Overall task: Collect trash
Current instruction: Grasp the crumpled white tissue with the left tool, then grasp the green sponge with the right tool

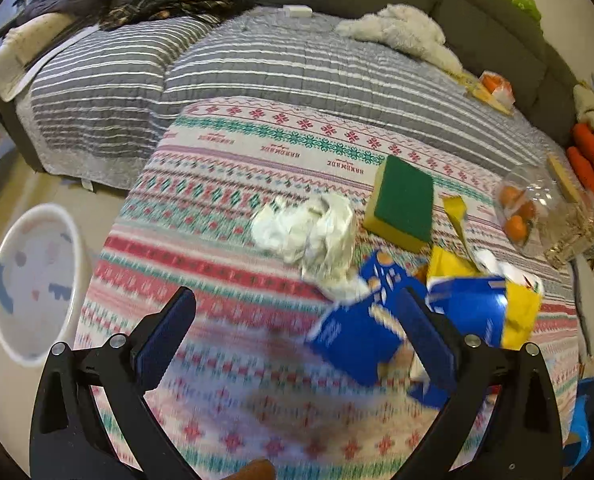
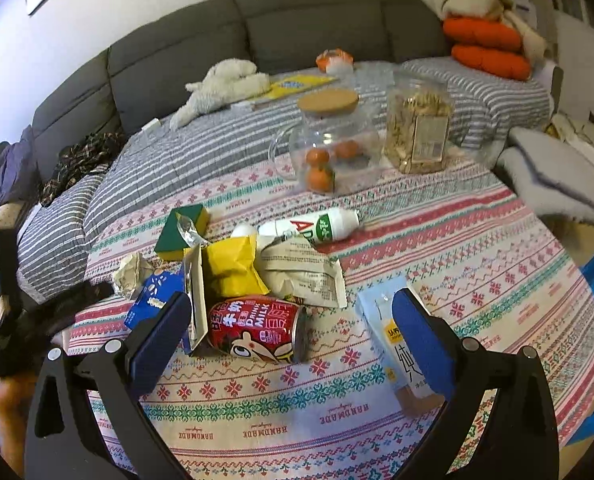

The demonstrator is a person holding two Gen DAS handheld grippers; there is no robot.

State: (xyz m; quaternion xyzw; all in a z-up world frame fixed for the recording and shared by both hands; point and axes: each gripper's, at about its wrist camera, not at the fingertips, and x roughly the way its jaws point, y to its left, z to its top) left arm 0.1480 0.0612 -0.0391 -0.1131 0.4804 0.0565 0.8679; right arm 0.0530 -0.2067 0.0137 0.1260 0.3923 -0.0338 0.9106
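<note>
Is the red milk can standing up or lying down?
Lying down. The red milk can rests on its side on the patterned cloth, its round end facing right.

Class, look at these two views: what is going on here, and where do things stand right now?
A person is clearing trash off a table covered with a patterned cloth, a gripper in each hand. The left gripper is open beside a blue and yellow carton, not holding it. The right gripper is open over a red milk can lying on its side, with a pale blue carton by its right finger. A white bin waits on the floor. Nothing is gripped yet.
</note>
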